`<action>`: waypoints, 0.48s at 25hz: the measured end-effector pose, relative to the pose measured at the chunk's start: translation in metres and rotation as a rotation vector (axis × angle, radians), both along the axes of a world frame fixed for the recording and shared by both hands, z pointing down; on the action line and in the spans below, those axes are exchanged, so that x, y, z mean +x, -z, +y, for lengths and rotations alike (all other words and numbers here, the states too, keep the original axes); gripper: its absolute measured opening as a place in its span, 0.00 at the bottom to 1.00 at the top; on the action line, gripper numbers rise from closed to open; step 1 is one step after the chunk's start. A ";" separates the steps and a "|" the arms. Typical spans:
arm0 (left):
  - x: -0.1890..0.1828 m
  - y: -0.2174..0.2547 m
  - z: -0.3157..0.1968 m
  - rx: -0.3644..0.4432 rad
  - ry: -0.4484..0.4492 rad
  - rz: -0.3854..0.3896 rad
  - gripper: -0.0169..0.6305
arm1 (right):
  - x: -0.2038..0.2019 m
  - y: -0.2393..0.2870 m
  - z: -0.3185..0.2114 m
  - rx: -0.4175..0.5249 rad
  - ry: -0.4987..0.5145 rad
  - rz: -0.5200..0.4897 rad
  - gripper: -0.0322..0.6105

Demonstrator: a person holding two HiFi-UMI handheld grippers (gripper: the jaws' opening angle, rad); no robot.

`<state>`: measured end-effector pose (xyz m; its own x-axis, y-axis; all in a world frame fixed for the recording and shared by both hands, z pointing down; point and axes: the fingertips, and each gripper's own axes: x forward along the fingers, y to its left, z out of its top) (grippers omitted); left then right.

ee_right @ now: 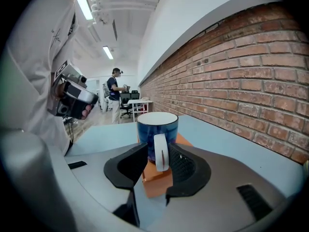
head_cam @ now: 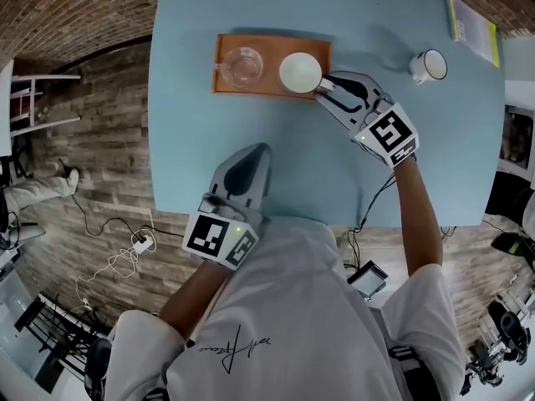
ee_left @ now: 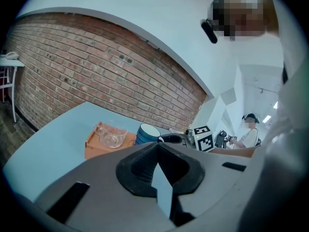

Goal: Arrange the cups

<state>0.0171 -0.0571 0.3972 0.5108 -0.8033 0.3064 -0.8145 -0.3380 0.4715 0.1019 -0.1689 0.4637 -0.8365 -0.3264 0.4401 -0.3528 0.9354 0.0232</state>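
An orange tray (head_cam: pixel 272 44) lies far across the light blue table (head_cam: pixel 318 174). A clear glass cup (head_cam: pixel 243 65) (ee_left: pixel 112 134) stands on its left half. A blue mug (head_cam: pixel 299 72) (ee_right: pixel 157 124) with a white inside stands upright on its right end. My right gripper (head_cam: pixel 328 86) (ee_right: pixel 159 161) straddles the mug's white handle (ee_right: pixel 161 151). The right pad is close against the handle and a sliver of gap shows on the left. My left gripper (head_cam: pixel 259 150) (ee_left: pixel 158 146) rests near the table's front edge, shut and empty, and points at the tray (ee_left: pixel 94 146).
A white enamel mug (head_cam: pixel 428 65) stands alone at the far right of the table. A yellow-edged book (head_cam: pixel 472 27) lies at the far right corner. A brick wall runs behind the table. Cables and a white plug strip (head_cam: pixel 138 245) lie on the wooden floor to the left.
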 end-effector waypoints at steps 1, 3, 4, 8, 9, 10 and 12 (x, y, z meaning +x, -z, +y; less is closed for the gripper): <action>0.000 0.000 0.000 -0.001 0.001 0.000 0.04 | 0.000 0.000 0.000 0.002 0.003 0.000 0.27; -0.001 0.000 -0.001 -0.001 0.003 0.001 0.04 | 0.000 0.000 0.001 0.003 0.009 0.002 0.24; -0.001 -0.001 -0.001 -0.002 0.003 0.001 0.04 | 0.000 0.000 0.001 0.003 0.011 0.002 0.21; 0.001 -0.001 -0.001 -0.001 0.002 0.001 0.04 | 0.000 0.000 0.004 0.002 0.010 -0.003 0.18; 0.000 -0.001 -0.001 -0.001 0.003 0.001 0.04 | -0.001 0.000 0.004 0.003 0.009 -0.002 0.18; 0.000 -0.001 -0.001 -0.001 0.005 0.001 0.04 | -0.001 0.000 0.004 0.007 0.008 0.000 0.18; -0.002 -0.002 -0.001 -0.003 0.010 0.003 0.04 | -0.002 -0.001 0.004 0.017 0.004 0.007 0.17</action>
<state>0.0151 -0.0578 0.3988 0.5041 -0.8072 0.3070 -0.8161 -0.3289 0.4752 0.1000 -0.1650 0.4646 -0.8346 -0.3307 0.4406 -0.3491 0.9362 0.0414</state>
